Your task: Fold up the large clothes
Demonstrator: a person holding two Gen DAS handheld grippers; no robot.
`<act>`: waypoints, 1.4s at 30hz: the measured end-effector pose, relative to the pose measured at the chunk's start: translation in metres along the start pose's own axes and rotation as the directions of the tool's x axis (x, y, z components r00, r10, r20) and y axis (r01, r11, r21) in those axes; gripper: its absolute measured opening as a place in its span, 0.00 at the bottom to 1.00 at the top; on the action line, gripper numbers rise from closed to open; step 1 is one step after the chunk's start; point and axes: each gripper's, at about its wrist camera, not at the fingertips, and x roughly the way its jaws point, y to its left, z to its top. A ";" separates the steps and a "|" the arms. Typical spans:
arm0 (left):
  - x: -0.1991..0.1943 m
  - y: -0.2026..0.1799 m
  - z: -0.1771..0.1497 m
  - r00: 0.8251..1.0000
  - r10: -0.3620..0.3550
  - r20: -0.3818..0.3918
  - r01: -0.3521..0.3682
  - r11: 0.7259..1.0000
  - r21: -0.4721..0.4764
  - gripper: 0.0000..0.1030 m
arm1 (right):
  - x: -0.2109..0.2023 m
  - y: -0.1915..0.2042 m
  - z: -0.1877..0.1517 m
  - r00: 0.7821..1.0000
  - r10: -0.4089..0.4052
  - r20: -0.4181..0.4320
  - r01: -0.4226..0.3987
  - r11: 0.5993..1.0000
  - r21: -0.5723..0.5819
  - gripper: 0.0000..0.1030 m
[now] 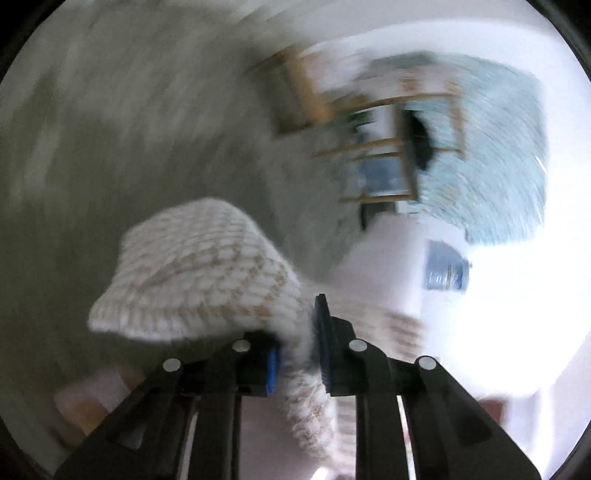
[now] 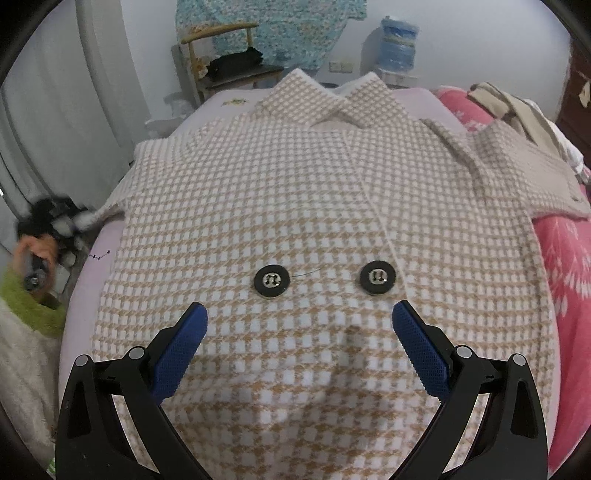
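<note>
Coat (image 2: 280,206), cream and tan houndstooth, is lying spread front-up on the bed (image 2: 229,101), collar (image 2: 325,96) at the far end and the two black buttons (image 2: 272,281) side by side near the middle. One sleeve (image 2: 517,166) lies out flat to the right, over a pink patterned blanket (image 2: 565,266).

My right gripper (image 2: 300,314) hangs just over the lower front of the coat, fingers (image 2: 181,350) wide apart with nothing between them, and I can't tell if the tips touch the cloth.

My left gripper (image 1: 295,332) is a different story. Its view is badly smeared, but its fingers (image 1: 325,343) are pinched on a fuzzy bit of the coat, probably the other sleeve's end, and a fold of the fabric flops over the left finger. From the right wrist camera I can just spot that gripper at the left edge of the bed, blurry, held by a hand (image 2: 35,251) in a green sleeve (image 2: 26,299).

Further out: a wooden chair (image 2: 225,55) with something dark on the seat stands past the head of the bed, a teal patterned cloth (image 2: 266,26) hangs on the wall behind it, and some beige clothes (image 2: 517,107) are piled on the far right.
</note>
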 end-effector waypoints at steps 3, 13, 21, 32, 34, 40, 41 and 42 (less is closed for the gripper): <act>-0.038 -0.086 -0.021 0.995 -0.018 0.100 -0.012 0.955 0.297 0.15 | -0.004 -0.004 -0.003 1.000 0.000 0.007 -0.001 1.000 0.015 0.93; -0.030 -0.263 -0.210 0.972 -0.085 -0.217 0.227 0.552 0.803 0.17 | -0.023 -0.038 -0.018 0.998 0.001 0.061 -0.007 0.996 0.089 0.93; 0.058 -0.234 -0.308 0.934 0.280 -0.222 0.097 0.399 0.912 0.67 | -0.017 -0.071 -0.035 1.000 0.012 0.016 -0.015 0.989 0.149 0.93; 0.038 -0.196 -0.307 0.932 0.273 -0.237 0.097 0.441 0.892 0.90 | 0.010 -0.086 -0.043 0.999 0.020 -0.045 -0.014 0.989 0.144 0.93; 0.038 -0.181 -0.310 0.925 0.307 -0.225 0.069 0.448 0.892 0.91 | 0.012 -0.084 -0.042 0.999 0.010 -0.047 -0.004 0.992 0.127 0.93; 0.049 -0.149 -0.307 0.909 0.360 -0.208 0.008 0.485 0.874 0.91 | 0.019 -0.083 -0.039 0.998 -0.002 -0.058 0.008 0.995 0.102 0.93; 0.050 -0.149 -0.308 0.910 0.358 -0.209 0.010 0.486 0.874 0.92 | 0.019 -0.083 -0.039 0.998 -0.001 -0.059 0.007 0.995 0.104 0.93; 0.051 -0.149 -0.308 0.909 0.357 -0.215 0.014 0.489 0.872 0.93 | 0.020 -0.083 -0.039 0.998 0.000 -0.060 0.006 0.994 0.105 0.93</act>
